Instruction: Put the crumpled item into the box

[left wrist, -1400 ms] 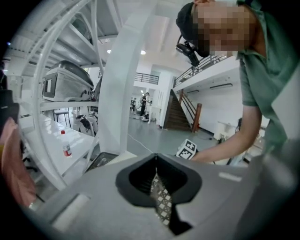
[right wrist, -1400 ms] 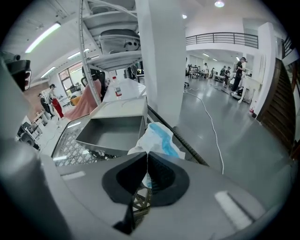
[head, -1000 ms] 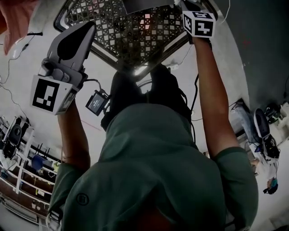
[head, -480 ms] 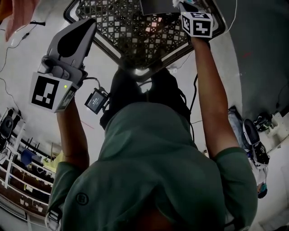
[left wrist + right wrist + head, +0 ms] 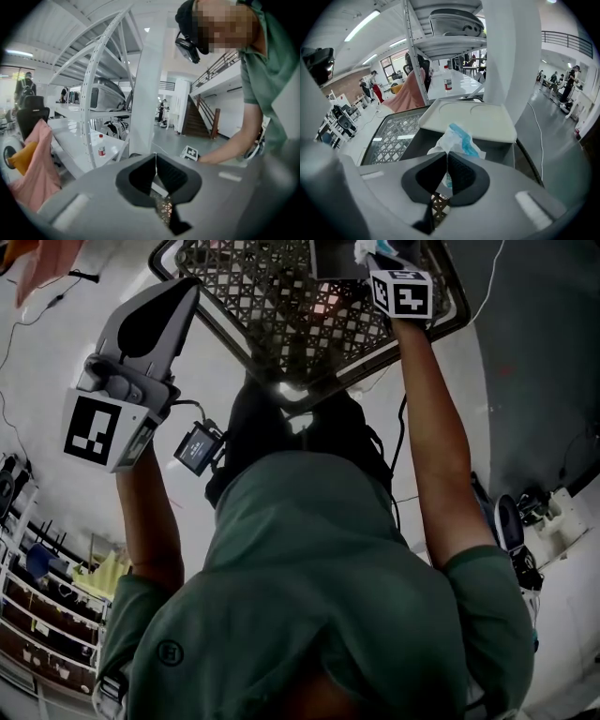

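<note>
Right gripper view: crumpled item (image 5: 454,138) pinched between shut jaws of right gripper (image 5: 446,164), grip just eased a hair, above open box (image 5: 506,151), close to its raised lid (image 5: 468,119). Left gripper (image 5: 156,165) closed on nothing, off to the side. Likely failures: early slip onto lattice surface (image 5: 389,133); light wad clinging to jaws, or landing on lid rather than inside.

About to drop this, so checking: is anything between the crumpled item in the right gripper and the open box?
Nothing visible blocks it. The right gripper pinches the crumpled item over the dark box, whose pale lid lies back behind the opening. The fingers have just been opening slightly, with the item between them.
</note>
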A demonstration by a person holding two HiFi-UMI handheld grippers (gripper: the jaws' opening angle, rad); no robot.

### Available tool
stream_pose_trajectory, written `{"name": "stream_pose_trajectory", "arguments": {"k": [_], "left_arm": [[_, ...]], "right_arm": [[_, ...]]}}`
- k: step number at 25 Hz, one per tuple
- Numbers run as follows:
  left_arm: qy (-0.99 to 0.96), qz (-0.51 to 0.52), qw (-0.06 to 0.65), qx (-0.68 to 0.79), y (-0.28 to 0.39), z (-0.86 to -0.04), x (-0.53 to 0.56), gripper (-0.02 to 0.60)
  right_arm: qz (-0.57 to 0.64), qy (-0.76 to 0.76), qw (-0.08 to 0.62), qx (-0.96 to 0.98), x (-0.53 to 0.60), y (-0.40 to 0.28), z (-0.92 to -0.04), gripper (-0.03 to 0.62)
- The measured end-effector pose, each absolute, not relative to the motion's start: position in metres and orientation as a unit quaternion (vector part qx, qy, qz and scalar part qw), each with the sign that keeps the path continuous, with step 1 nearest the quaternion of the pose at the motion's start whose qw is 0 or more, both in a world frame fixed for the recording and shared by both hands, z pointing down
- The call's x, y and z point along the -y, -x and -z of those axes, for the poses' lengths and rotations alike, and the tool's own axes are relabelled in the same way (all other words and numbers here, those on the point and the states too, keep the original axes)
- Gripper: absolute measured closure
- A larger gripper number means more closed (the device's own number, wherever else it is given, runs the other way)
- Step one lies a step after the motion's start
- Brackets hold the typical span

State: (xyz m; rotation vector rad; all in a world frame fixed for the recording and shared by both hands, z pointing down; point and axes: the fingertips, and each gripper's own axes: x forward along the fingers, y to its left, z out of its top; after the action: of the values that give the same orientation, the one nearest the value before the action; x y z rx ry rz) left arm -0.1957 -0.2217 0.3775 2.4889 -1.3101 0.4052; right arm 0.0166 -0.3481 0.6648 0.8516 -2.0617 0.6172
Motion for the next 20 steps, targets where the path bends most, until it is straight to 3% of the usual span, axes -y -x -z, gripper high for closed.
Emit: {"name": "stream_pose_trajectory", "arguments": {"k": [20], "left_arm": [[-0.854,-0.128,0.117,0.491,0.224,-0.330,0.198,0.577]], "right_arm": [[-0.244,-0.311,0.416,0.819,0.337,0.012,-0.635,0.531]]}}
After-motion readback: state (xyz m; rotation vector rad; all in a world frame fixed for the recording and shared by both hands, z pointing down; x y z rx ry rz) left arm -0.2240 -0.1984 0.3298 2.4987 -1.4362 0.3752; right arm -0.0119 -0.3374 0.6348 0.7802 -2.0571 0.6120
